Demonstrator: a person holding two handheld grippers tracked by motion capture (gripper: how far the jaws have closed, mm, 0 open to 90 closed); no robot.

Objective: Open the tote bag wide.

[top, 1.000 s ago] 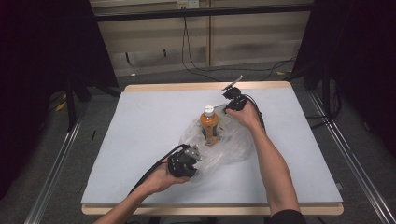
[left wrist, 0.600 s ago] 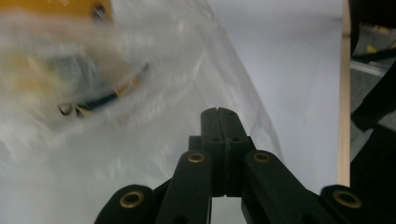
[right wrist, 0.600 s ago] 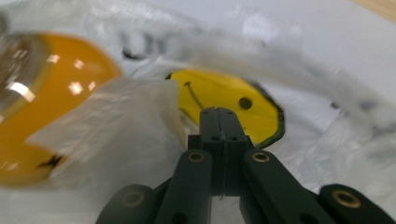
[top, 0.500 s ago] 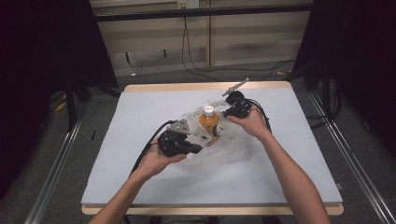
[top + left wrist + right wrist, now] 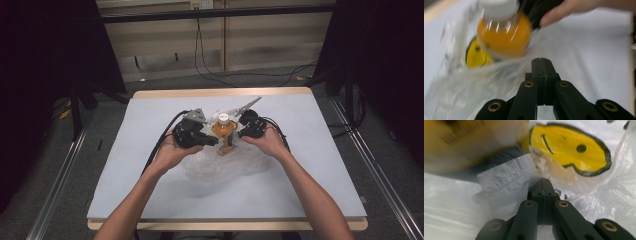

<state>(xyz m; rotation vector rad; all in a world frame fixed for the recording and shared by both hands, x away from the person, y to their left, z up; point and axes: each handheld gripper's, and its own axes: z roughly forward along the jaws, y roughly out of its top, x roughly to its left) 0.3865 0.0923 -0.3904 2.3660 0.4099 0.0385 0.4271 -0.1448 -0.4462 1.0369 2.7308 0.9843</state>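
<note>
An orange juice bottle stands upright inside a clear plastic bag at mid-desk, flanked by the left claw and right claw, each clamped on bag film.

- The round clear plastic bottle holds orange liquid and wears a white screw cap.
- The crinkled see-through plastic bag looks whitish and glossy, and carries a yellow smiley face print with a dark outline, a black dot eye and a thin black curved mouth.
- The left gripper has matt black jaws with brass-coloured rivets; the right gripper is coloured the same.
- The flat worktop is pale blue-grey with a light wooden edge.
</note>
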